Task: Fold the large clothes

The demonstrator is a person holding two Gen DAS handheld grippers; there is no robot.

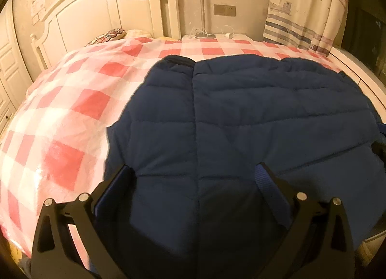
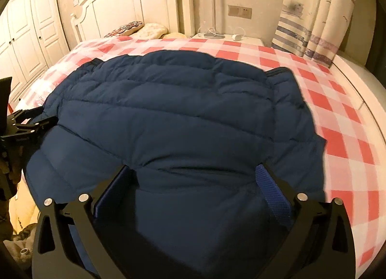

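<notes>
In the left wrist view, your left gripper (image 1: 196,174) is wide apart, with its two fingers hanging over the near edge of the blue puffy jacket (image 1: 241,114). Nothing is pinched between them. The jacket lies flat on the bed (image 1: 72,114), on the right half of the red and white checked sheet. A white headboard (image 1: 96,10) stands at the far end, and a striped curtain (image 1: 301,6) hangs far right.

In the right wrist view, your right gripper (image 2: 195,174) is wide apart too, over the near part of the jacket (image 2: 168,114), and holds nothing. Here the jacket fills the middle of the bed (image 2: 337,110). Your left gripper (image 2: 31,124) shows at the left edge, just beside the jacket's left side. A white wardrobe (image 2: 31,37) stands far left.
</notes>
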